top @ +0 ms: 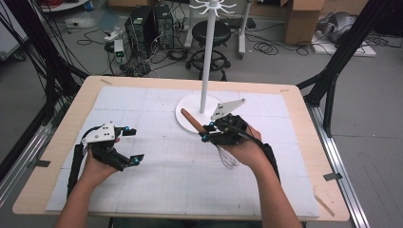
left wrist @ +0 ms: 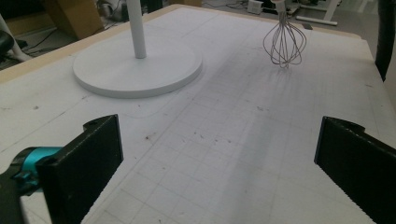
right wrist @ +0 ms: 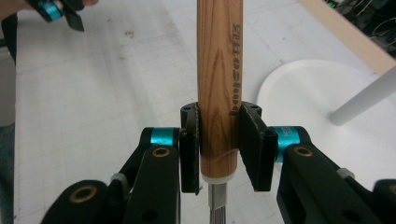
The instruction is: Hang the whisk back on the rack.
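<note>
A whisk with a wooden handle (top: 191, 120) and a wire head (top: 228, 156) is held in the air over the white mat. My right gripper (top: 209, 132) is shut on the handle (right wrist: 218, 93) near its lower end, and the wires hang below my hand. The wire head (left wrist: 284, 42) also appears in the left gripper view, far off at the top right. My left gripper (top: 133, 146) is open at the left of the mat, with nothing between its jaws. A white stand with a round base (top: 196, 115) and a pole (top: 207, 52) rises just behind the whisk.
The mat (top: 157, 180) covers a wooden table (top: 62, 137). The stand's base (left wrist: 137, 70) lies ahead of my left gripper. Behind the table are a stool (top: 210, 33), computer cases (top: 142, 26), cables and cardboard boxes (top: 304, 19). Black frame legs (top: 332, 71) flank the table.
</note>
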A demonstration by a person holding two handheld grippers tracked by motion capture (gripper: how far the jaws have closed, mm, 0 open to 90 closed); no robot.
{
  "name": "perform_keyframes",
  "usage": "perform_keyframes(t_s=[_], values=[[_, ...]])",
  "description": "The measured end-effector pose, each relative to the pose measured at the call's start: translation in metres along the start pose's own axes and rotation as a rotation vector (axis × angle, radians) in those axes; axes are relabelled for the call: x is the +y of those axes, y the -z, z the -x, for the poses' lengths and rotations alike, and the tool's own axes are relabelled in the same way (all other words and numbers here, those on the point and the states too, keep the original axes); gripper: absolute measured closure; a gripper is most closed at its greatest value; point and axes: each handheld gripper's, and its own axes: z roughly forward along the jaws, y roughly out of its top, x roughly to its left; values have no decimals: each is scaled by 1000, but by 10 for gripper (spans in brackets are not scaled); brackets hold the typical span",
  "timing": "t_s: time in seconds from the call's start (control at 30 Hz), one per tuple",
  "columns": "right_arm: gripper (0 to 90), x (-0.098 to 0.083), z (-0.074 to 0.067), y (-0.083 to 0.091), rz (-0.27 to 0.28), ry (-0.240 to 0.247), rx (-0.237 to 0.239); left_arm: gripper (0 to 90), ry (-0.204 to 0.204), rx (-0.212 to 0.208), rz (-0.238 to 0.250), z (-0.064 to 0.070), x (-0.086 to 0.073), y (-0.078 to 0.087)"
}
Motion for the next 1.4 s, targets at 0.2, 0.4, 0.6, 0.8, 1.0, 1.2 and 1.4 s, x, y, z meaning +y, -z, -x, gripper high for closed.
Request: perform_keyframes(t_s=[0.2,0.4,0.6,0.8,1.0,1.2,1.4], values=[[707,7,10,17,81,-21,-21,17,-1,2,7,0,1,1],[707,14,18,30,118,-42,-47,17,-4,2,3,0,1,1],[706,17,29,41,168,-66,-87,17,-4,4,1,0,1,1],[706,17,41,52,183,-95,-113,17,-5,2,-5,1,1,-1],[706,23,50,68,213,-111,-160,17,-4,2,-8,1,1,-1],[706,29,56,75,229,-115,-186,17,-3,3,-7,1,1,-1],[705,38,66,84,223,-125,-201,17,-2,1,-3,0,1,0]])
